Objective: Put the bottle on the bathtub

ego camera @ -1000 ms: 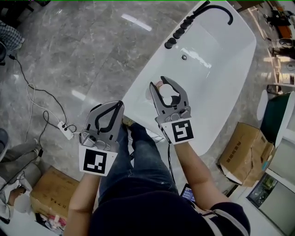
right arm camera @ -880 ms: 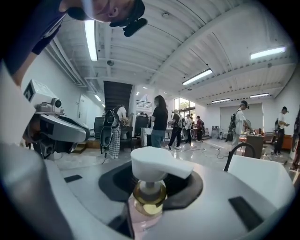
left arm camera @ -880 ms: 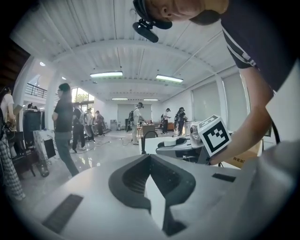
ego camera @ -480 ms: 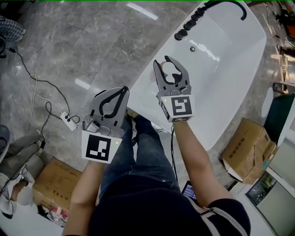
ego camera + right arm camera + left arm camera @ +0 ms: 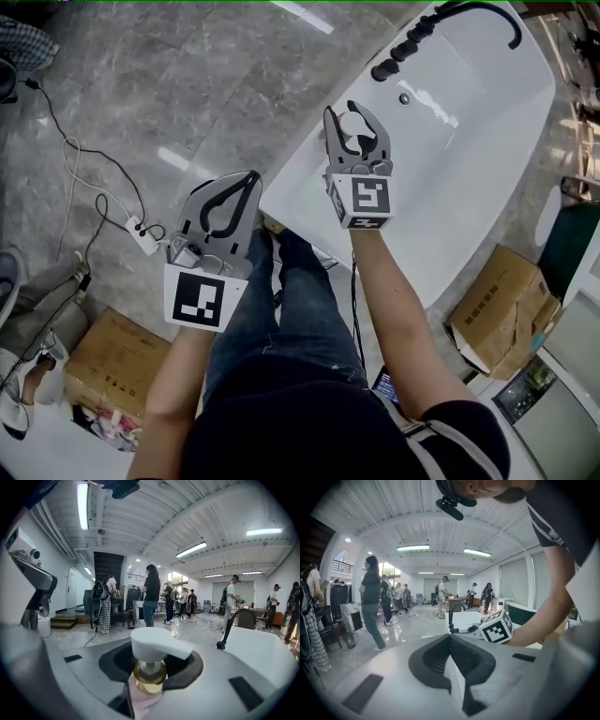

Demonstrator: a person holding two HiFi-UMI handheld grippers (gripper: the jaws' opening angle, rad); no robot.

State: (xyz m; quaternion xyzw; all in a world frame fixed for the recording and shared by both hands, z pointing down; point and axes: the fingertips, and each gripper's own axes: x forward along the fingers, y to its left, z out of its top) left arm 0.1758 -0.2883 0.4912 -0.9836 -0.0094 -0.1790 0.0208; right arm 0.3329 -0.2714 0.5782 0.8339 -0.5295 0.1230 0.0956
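The pink pump bottle is clamped in the right gripper, which is held out on an extended forearm over the left rim of the white bathtub. The tub's open basin runs away to the far right, towards the black faucet. The left gripper is nearer in, closed on nothing, over the grey floor just left of the tub's edge.

Bottle mostly out of sight
Showed only pump and gold collar; lost the body behind the jaws of the right gripper and the view's lower edge; hardly showed from the head view.
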